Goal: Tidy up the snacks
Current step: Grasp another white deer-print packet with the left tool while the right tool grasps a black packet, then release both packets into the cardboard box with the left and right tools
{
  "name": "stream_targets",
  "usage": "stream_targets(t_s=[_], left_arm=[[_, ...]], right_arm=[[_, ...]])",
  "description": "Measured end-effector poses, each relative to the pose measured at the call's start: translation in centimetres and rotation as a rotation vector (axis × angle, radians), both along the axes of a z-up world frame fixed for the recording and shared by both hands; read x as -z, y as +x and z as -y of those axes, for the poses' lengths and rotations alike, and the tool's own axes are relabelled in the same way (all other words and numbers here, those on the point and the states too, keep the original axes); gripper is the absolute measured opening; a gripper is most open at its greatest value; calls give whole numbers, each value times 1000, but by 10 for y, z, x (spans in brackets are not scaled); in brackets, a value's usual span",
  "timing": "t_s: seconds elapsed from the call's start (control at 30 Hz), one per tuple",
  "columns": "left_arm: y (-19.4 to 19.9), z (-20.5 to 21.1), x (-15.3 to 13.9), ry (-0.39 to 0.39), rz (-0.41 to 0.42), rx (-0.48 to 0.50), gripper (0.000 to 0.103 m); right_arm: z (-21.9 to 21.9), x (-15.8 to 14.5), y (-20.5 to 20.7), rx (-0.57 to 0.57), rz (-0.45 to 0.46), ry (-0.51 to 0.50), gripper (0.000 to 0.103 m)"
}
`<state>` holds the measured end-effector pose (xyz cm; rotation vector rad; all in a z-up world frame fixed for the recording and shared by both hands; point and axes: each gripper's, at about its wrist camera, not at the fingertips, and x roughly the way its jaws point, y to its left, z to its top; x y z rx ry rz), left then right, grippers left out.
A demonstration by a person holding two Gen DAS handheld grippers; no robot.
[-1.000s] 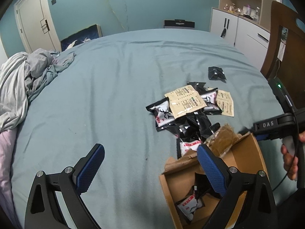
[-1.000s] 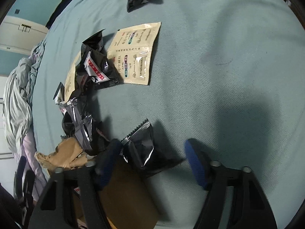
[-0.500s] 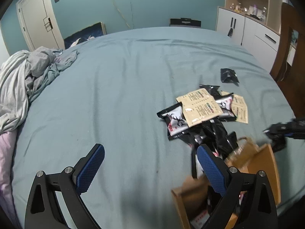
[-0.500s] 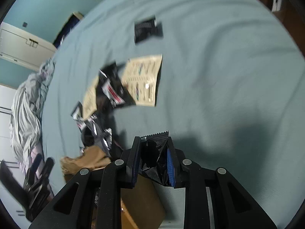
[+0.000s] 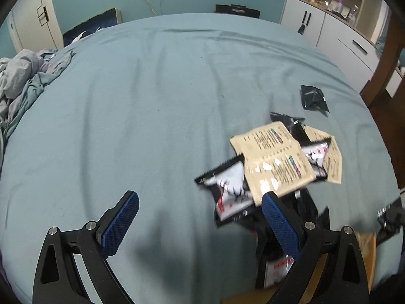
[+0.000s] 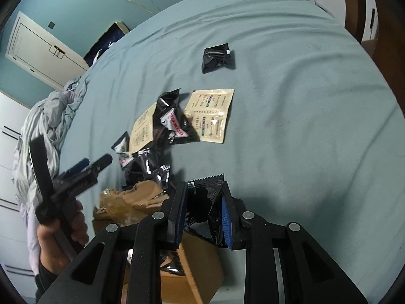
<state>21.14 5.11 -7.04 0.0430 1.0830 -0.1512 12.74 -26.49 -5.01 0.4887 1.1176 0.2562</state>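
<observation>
My right gripper [image 6: 204,209] is shut on a black snack packet [image 6: 205,202] and holds it just above the open cardboard box [image 6: 200,271]. My left gripper [image 5: 200,217] is open and empty, low over the bed, left of the snack pile. The pile holds a beige sachet [image 5: 273,162], a black-and-white packet [image 5: 231,193] and several black packets [image 6: 174,121]. One black packet [image 5: 313,98] lies apart, farther back; it also shows in the right wrist view [image 6: 218,57]. The left gripper also shows in the right wrist view [image 6: 76,174], blurred.
The bed has a teal sheet [image 5: 152,101]. Crumpled grey bedding [image 5: 22,76] lies at the left edge. White cabinets [image 5: 336,30] and a wooden frame [image 5: 387,71] stand at the right. Crumpled brown paper [image 6: 136,195] sits at the box's mouth.
My right gripper closed on the black packet and lifted it over the box. My left gripper swung left and forward, away from the box, staying open.
</observation>
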Motion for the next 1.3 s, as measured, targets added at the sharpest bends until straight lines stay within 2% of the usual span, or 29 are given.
stream_targets(t_s=[0.1,0.2,0.23,0.33,0.4,0.53,0.63,0.73,0.93,1.1,1.3], left_arm=[[15,10,10,-16,-58,35,99],[25,19,24,5,-118,55,98],[28,20,30,1,-144,60,89],[33,15,40,-60,-206,44,43],[31,10,39,-85,-196,27,41],[26,5,29,-81,-153,-5,36],[17,0,13,-85,-109,-34,36],[-1,-1,-8,-49,-47,-39,36],[-53,0,-43,-51,50,13,36],[-91,6,-65,-44,88,53,36],[-138,16,-65,-17,81,106,36]], right_arm=[[-1,5,3,7,-18,8,23],[-2,6,6,9,-22,-17,23],[-2,6,7,7,-21,-22,23],[-3,5,7,6,-19,-34,23],[-4,5,6,6,-16,-42,23],[-4,4,4,5,-18,-30,23],[-3,2,1,11,-4,-44,23],[-2,0,-2,26,11,-69,23],[2,-5,-16,55,37,-122,23],[8,-12,-28,82,58,-139,23],[7,-30,-54,61,116,-159,23]])
